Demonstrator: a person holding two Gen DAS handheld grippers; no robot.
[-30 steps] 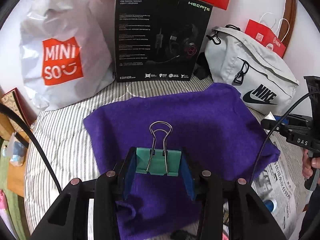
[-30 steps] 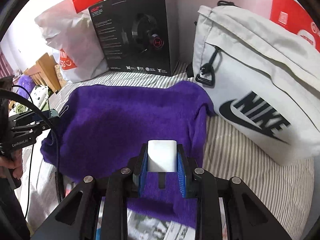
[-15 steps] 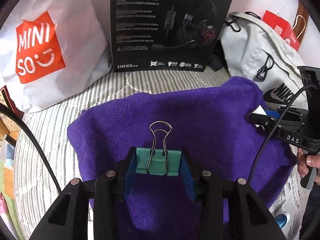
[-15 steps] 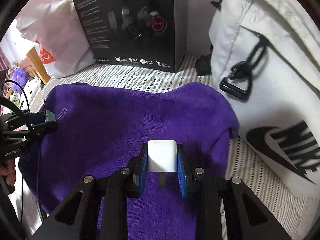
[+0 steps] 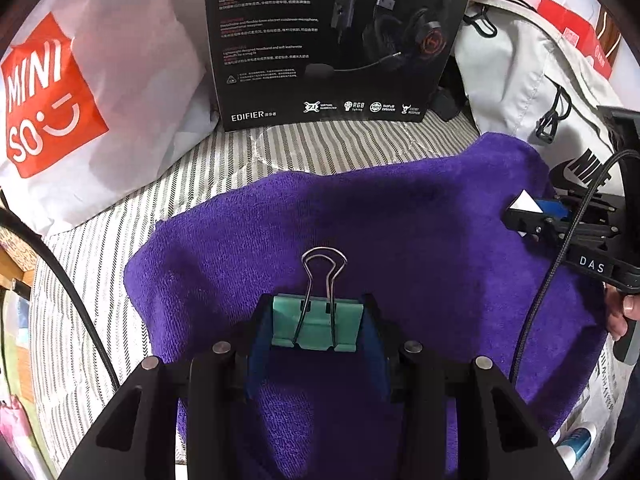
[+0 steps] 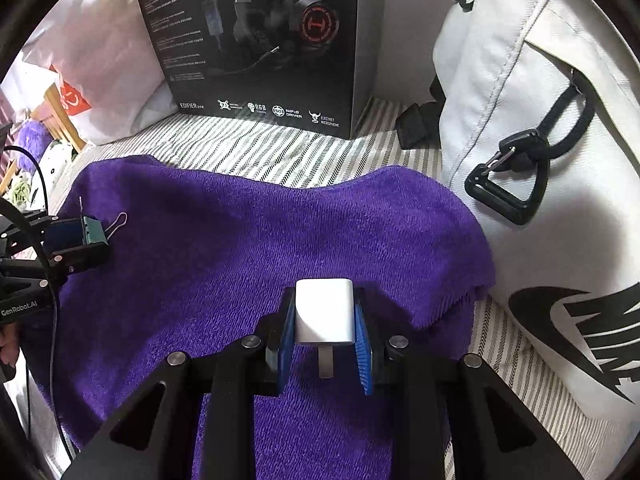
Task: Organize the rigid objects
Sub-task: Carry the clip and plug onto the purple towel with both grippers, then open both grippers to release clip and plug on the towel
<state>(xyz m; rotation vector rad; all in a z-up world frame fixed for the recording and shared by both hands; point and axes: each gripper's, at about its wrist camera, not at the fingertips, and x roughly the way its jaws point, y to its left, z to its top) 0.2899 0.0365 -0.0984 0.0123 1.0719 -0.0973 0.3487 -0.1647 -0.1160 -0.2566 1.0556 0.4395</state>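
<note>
With the green metal binder clip (image 5: 316,326) clamped in the left gripper (image 5: 316,332) and the white plastic charger plug (image 6: 325,316) in the right gripper (image 6: 325,320), both should be lowered gently onto the purple towel (image 5: 420,248), well apart.

A: Is it bright?

B: Yes, and both pictures look sharp in the middle. The towel (image 5: 400,240) has a soft dark shadow across it.

A: Any shine?

B: A little on the black box (image 6: 256,40). The white bag (image 6: 560,200) has a grey shadow too.

A: And the edges?

B: They bend round, with black corners. The stripes on the sheet (image 5: 100,280) curve.
</note>
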